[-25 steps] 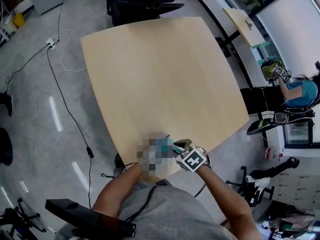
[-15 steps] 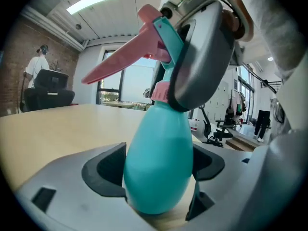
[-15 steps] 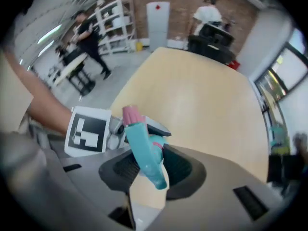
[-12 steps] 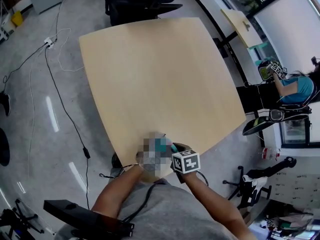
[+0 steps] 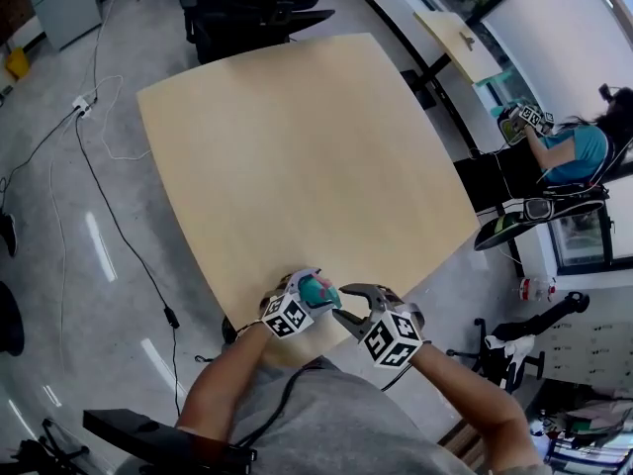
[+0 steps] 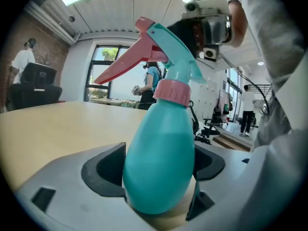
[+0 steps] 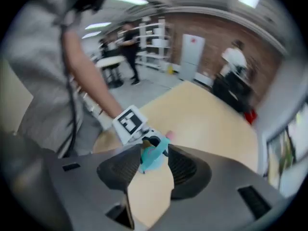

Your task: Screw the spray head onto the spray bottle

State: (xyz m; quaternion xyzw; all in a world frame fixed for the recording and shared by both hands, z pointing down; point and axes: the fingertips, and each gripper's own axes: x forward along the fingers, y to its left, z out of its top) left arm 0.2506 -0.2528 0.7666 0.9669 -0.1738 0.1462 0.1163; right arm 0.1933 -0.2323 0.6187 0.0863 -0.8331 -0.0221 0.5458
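The left tool (image 6: 159, 177) squeezes the bottle (image 6: 163, 129) to keep it still; the right tool (image 7: 153, 165) has just been opening, empty, near the head (image 6: 166, 47).

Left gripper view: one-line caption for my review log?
Left tool grips the teal spray bottle by its belly, pink-triggered spray head sitting on top, wooden table behind.

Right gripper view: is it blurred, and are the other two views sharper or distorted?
Right gripper view: motion-blurred all over, even the bottle is soft. Left gripper view: bottle sharp, strong fisheye curving, window bright. Head view: mostly sharp, table edges bowed by the lens, glare streaks on the floor.
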